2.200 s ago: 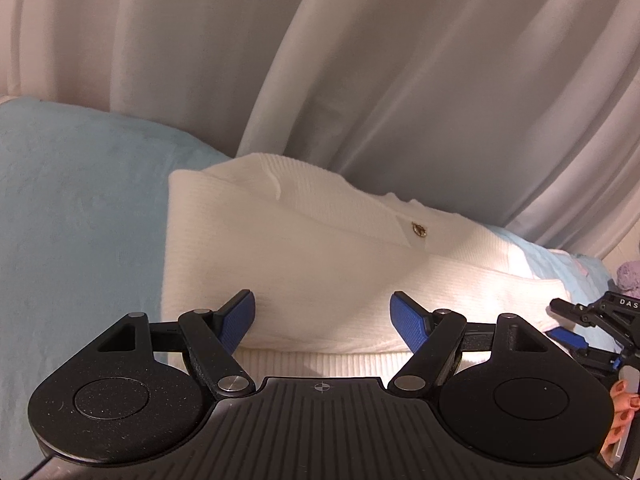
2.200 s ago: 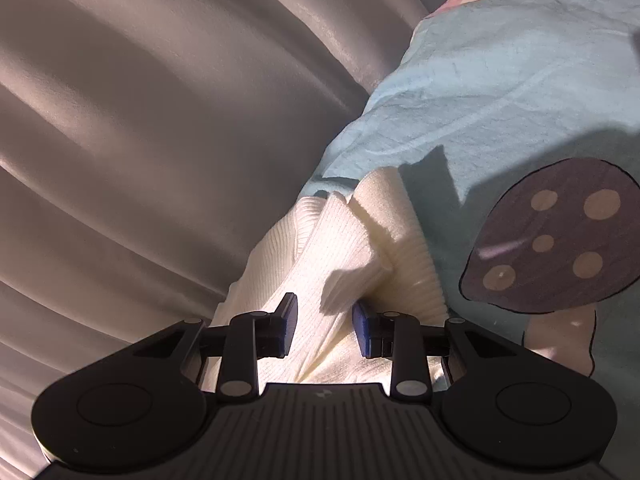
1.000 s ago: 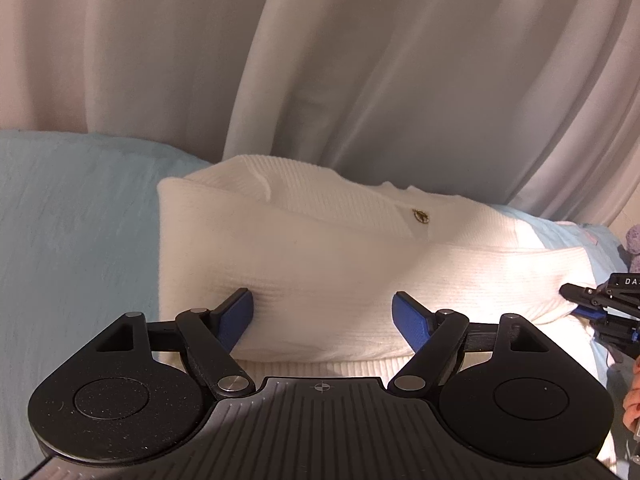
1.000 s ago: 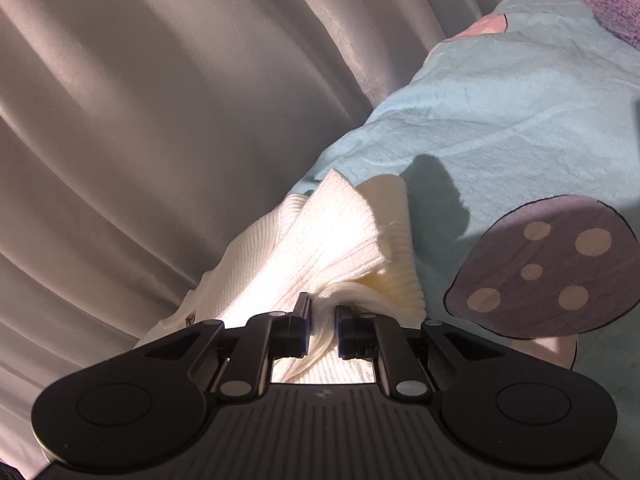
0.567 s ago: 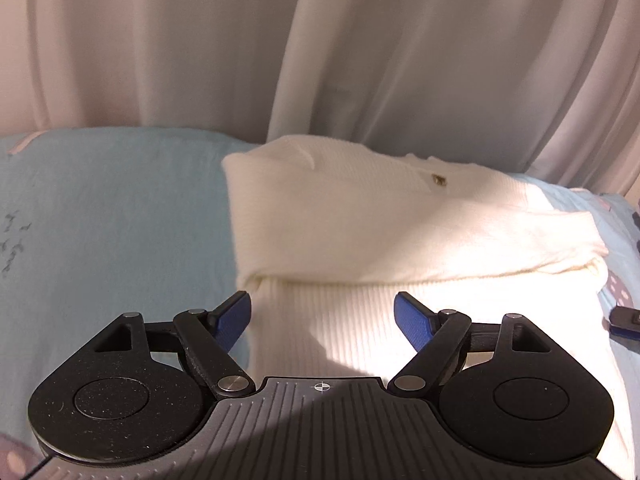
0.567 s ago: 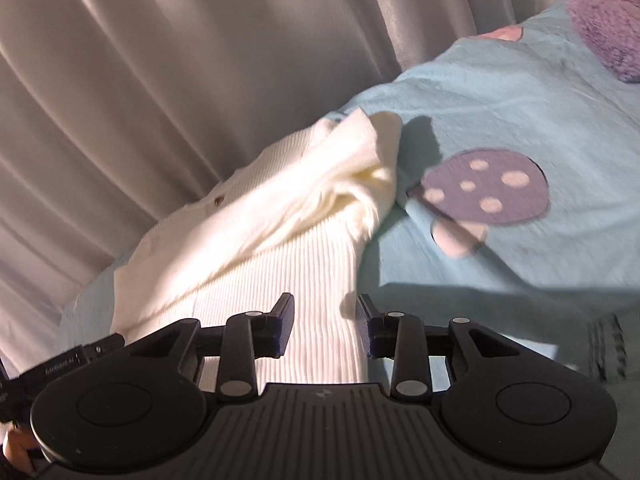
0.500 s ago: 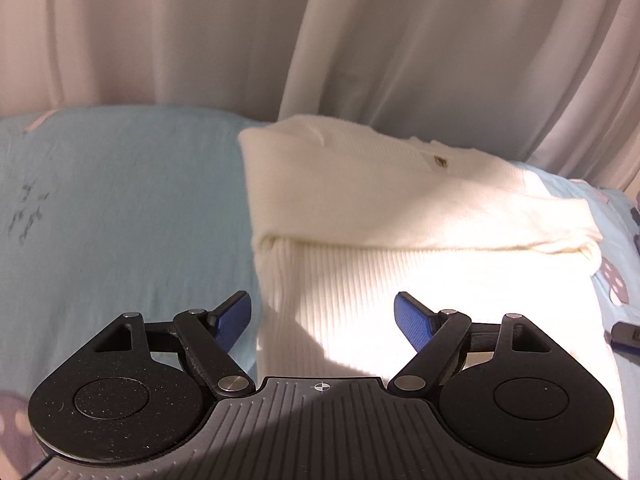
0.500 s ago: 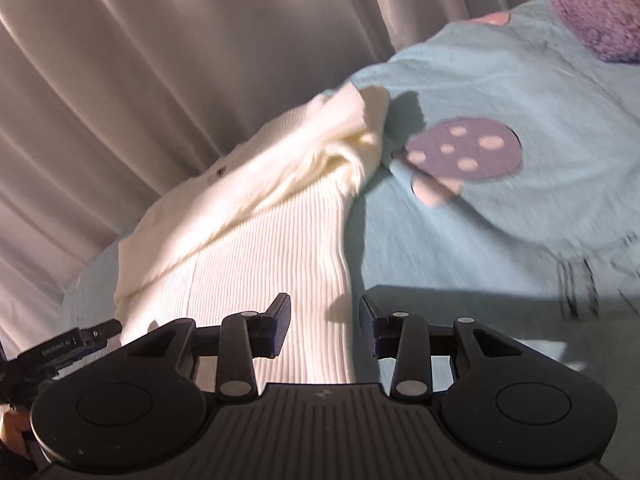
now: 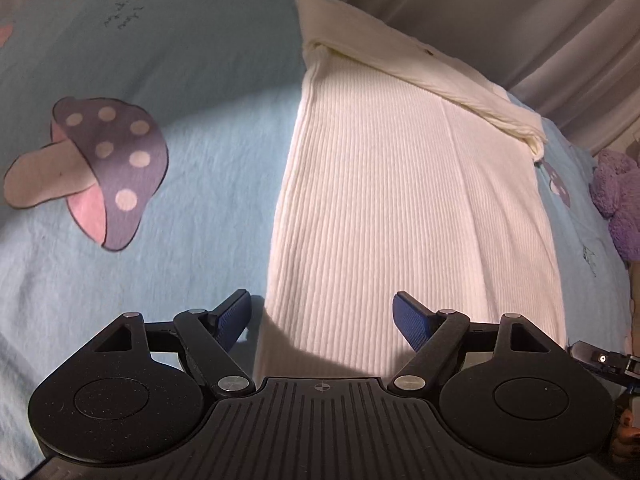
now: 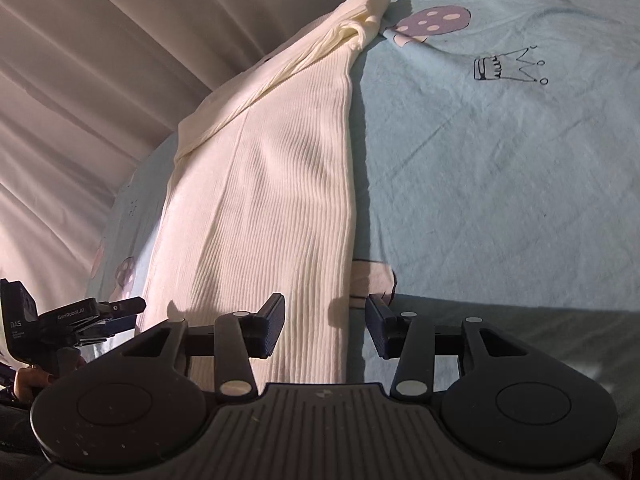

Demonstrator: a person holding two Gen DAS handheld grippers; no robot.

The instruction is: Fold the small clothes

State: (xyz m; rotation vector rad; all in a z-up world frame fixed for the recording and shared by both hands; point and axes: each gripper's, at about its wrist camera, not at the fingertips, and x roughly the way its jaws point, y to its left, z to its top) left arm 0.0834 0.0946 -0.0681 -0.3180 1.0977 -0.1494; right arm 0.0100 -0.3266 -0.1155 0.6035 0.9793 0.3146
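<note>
A long white ribbed knit garment [image 9: 400,184] lies flat on the bed, its far end folded over into a cream band [image 9: 460,92]. My left gripper [image 9: 322,306] hovers open over the garment's near left edge, touching nothing. The right wrist view shows the same garment [image 10: 272,200] running away from me. My right gripper [image 10: 325,310] hangs over its near right edge with jaws opening. The cloth lies below them, not pinched. The left gripper [image 10: 134,314] also shows at the left of that view, held by a hand [image 10: 32,380].
The light blue bedsheet [image 9: 192,80] carries mushroom prints [image 9: 108,168] and a crown drawing [image 10: 510,66]. A pale curtain [image 10: 120,60] hangs behind the bed. A purple plush [image 9: 618,200] sits at the right edge.
Both grippers pulled back from the folded far end to the garment's near end. The right gripper let go of the fold it had pinched and opened. The left stayed open.
</note>
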